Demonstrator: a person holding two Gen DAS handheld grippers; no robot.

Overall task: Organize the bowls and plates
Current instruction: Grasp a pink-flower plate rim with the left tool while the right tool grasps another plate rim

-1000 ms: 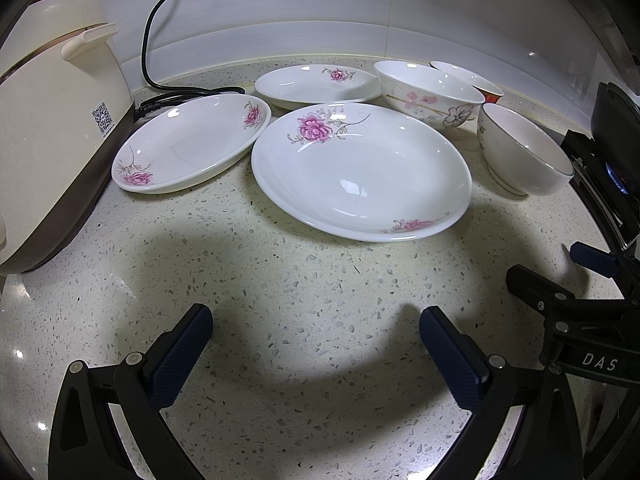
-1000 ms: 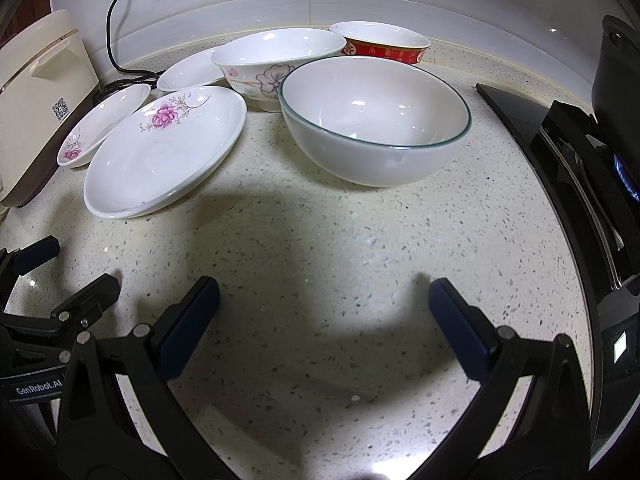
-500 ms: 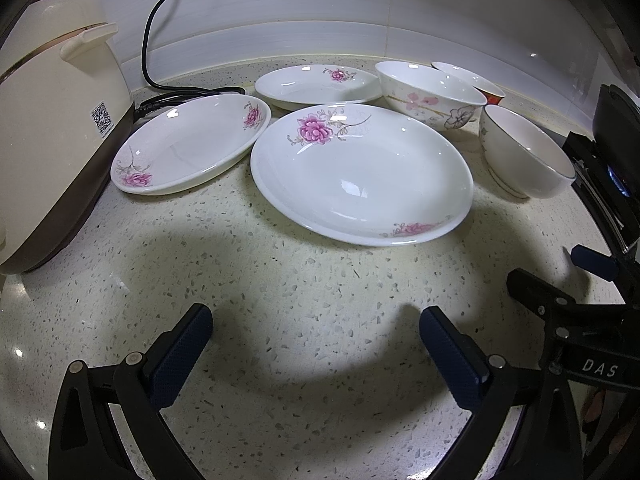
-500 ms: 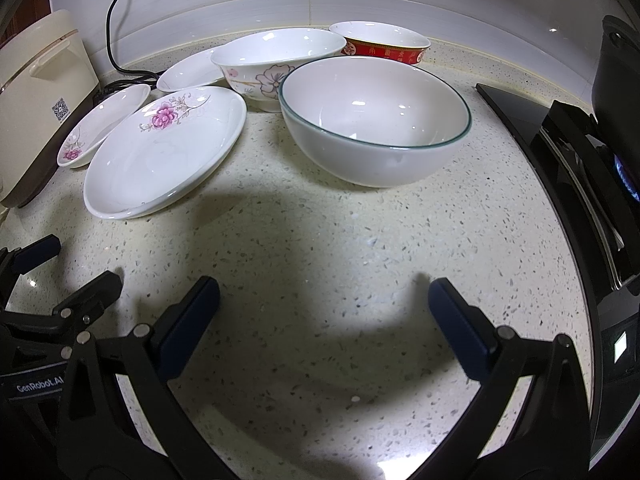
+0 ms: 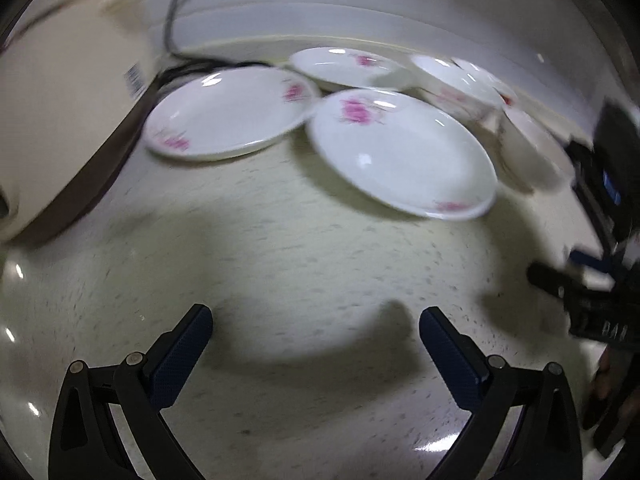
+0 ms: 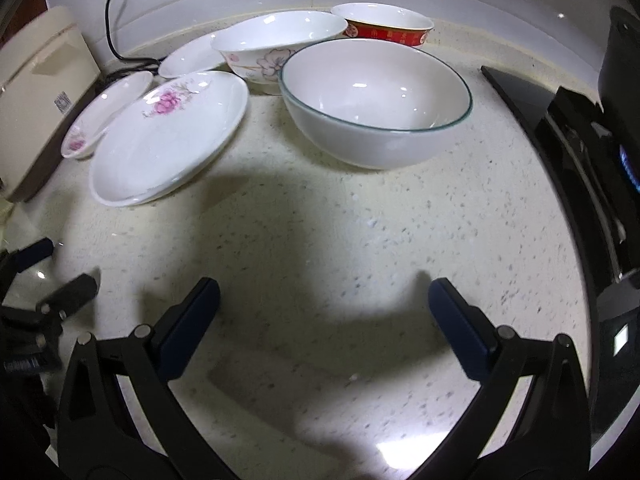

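Observation:
Three white plates with pink flowers lie on the speckled counter: a large one [image 5: 400,152] [image 6: 168,140], a medium one [image 5: 228,114] [image 6: 106,108] to its left, and a small one [image 5: 340,66] [image 6: 190,58] behind. A plain white bowl [image 6: 376,100], a flowered bowl [image 6: 276,46] and a red-banded bowl [image 6: 384,26] stand to the right. My left gripper [image 5: 316,338] is open over bare counter, short of the plates. My right gripper [image 6: 324,304] is open, short of the plain bowl. Both hold nothing.
A cream rice cooker [image 5: 60,112] [image 6: 36,92] with a black cord [image 5: 180,12] stands at the left. A black stove [image 6: 580,160] with a dark pot [image 6: 624,80] borders the right. The left gripper [image 6: 52,292] shows at the right view's left edge.
The left wrist view has swung with motion blur; plates and cooker now sit tilted and shifted in it. The right gripper has shifted slightly. Both stay open.

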